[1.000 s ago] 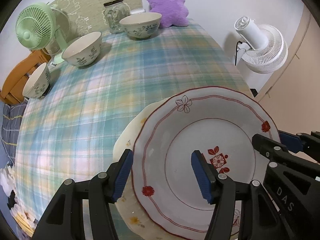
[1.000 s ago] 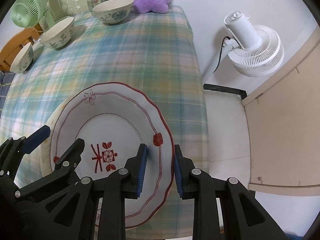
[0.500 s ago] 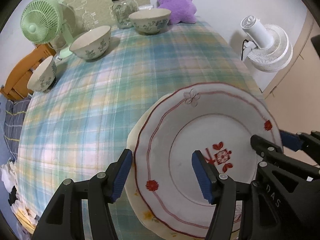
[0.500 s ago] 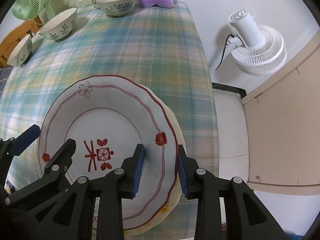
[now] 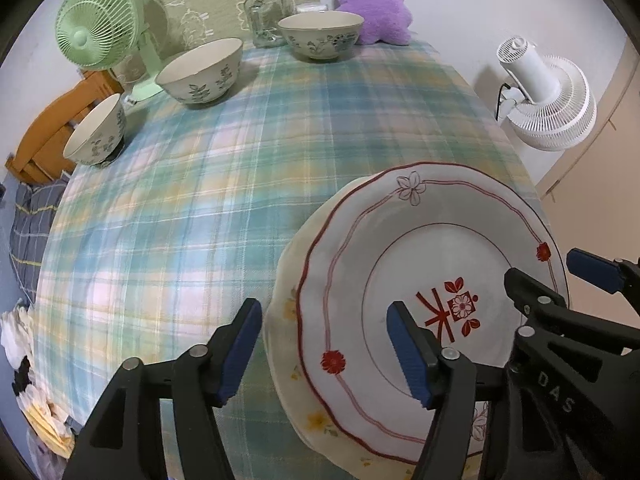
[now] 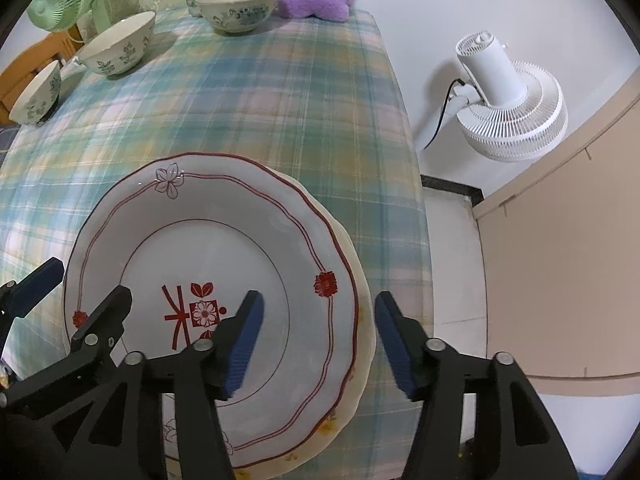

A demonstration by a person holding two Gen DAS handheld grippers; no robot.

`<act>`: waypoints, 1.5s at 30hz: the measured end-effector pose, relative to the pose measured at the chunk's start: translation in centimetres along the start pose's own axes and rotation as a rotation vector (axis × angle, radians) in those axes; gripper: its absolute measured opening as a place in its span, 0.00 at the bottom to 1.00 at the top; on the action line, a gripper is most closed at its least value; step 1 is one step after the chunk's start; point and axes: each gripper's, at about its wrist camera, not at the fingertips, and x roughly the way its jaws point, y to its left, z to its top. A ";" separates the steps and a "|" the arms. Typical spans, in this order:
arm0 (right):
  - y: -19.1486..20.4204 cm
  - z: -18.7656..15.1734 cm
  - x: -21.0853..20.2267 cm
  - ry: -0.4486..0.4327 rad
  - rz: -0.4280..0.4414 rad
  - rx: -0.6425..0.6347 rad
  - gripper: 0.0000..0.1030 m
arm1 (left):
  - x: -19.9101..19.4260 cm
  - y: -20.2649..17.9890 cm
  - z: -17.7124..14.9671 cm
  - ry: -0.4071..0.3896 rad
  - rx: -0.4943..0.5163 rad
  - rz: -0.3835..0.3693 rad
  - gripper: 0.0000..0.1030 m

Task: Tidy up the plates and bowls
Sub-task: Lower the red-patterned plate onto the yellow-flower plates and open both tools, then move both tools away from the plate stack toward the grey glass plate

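Plates first: we are seeing the red-trimmed plate (image 5: pixel 432 280) sitting on a cream plate (image 5: pixel 288 360) near the desk (image 5: pixel 240 184) corner. We are opening both jaws now. Our left hand-held gripper (image 5: pixel 326 350) is straddling the plates' left rim, pads clear; our right hand-held gripper (image 6: pixel 316 346) is straddling their right rim, likewise gripping nothing. Three patterned bowls (image 5: pixel 200 70) are standing well apart at the far side.

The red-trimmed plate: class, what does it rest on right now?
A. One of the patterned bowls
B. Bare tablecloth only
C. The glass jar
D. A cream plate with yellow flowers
D: the red-trimmed plate lies on top of a cream plate with yellow flowers, whose rim shows beneath its edge in both views.
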 end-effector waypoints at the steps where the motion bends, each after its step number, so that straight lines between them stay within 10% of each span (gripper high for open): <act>1: 0.0 -0.1 -0.2 -0.005 0.004 -0.002 0.62 | -0.2 0.1 0.0 -0.004 -0.005 0.002 0.70; 30: 2.9 -0.4 -1.6 -0.056 0.143 -0.086 0.40 | -2.1 2.0 -1.9 -0.023 -0.062 -0.008 0.81; 45: 9.6 2.1 -6.5 -0.114 0.110 0.037 0.65 | -4.9 12.3 0.4 -0.105 -0.022 -0.084 0.89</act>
